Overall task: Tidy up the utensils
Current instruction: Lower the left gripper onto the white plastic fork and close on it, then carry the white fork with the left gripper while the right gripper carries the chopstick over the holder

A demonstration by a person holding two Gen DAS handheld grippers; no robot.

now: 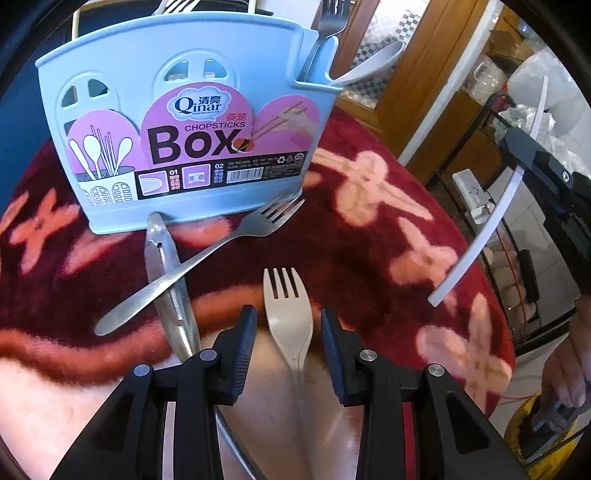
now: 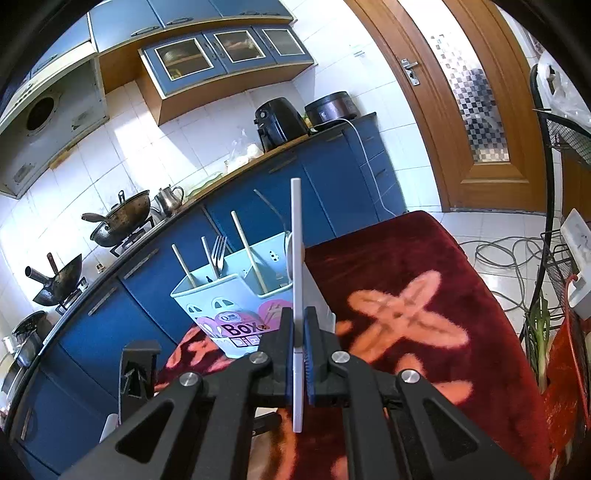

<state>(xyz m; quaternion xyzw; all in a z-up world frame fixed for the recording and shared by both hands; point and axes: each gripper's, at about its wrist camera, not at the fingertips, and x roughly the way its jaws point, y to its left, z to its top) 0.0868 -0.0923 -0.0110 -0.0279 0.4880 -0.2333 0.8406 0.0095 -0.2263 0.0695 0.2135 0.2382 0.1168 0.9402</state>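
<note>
**Utensils mid-sort beside blue chopsticks box**

Left gripper (image 1: 289,332) spread wide, straddling without touching a beige plastic fork (image 1: 288,314) lying tines-forward on a red floral cloth (image 1: 388,229). Just left, a steel fork (image 1: 199,258) crossed over metal tongs (image 1: 168,280), tines near the foot of the blue chopsticks box (image 1: 184,122). Standing in the box's side pocket, another metal fork (image 1: 328,26) and a pale spoon (image 1: 369,62). Right gripper (image 2: 298,343) clenched on a white utensil handle (image 2: 296,258), held upright above the cloth, close by the box (image 2: 229,299) with chopsticks (image 2: 247,251) inside. Behind, blue kitchen cabinets (image 2: 258,206) and woks (image 2: 122,218) on the stove.
</note>
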